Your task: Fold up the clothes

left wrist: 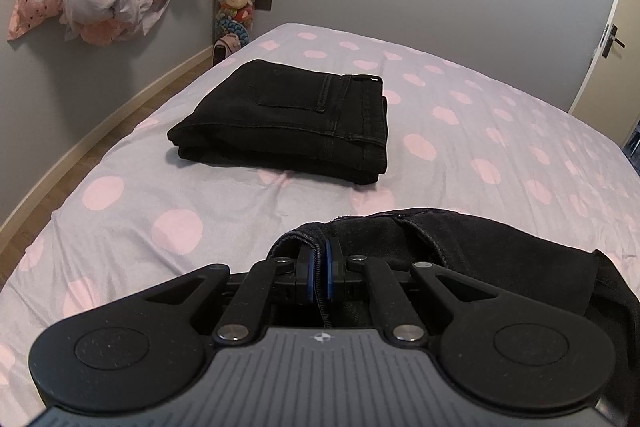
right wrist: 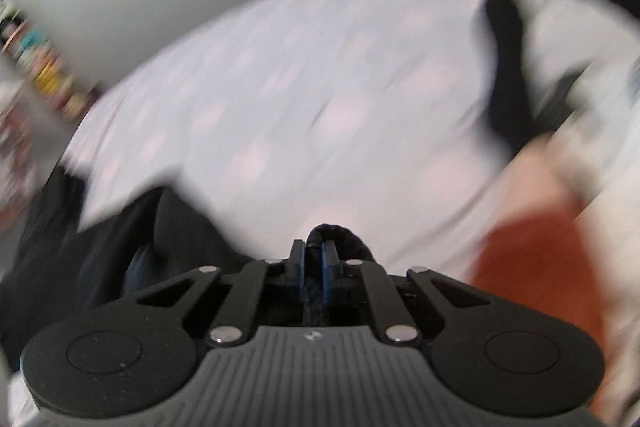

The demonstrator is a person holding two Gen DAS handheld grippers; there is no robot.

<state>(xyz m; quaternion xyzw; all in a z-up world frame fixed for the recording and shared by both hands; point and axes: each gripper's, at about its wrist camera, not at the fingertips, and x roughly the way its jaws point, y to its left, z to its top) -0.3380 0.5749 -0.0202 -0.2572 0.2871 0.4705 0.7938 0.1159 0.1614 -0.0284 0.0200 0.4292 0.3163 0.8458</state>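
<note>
Left gripper [left wrist: 319, 259] is clamped tight on a hem of the black garment [left wrist: 460, 251], dark cloth pinched between its blue pads, down at the near edge of the bed [left wrist: 132, 203]. The garment bunches off to the right of the jaws and drapes over that near edge.

Out in the middle of the bed sits a folded pair of black jeans [left wrist: 296, 119], back pocket up, well apart from the cloth in hand.

Right gripper [right wrist: 313, 255] is nearly closed too, with a roll of black fabric [right wrist: 340, 233] caught between its fingers. Its view is badly smeared. More dark cloth trails off to its left. An orange garment [right wrist: 532, 267] lies blurred just to its right on the bed.
</note>
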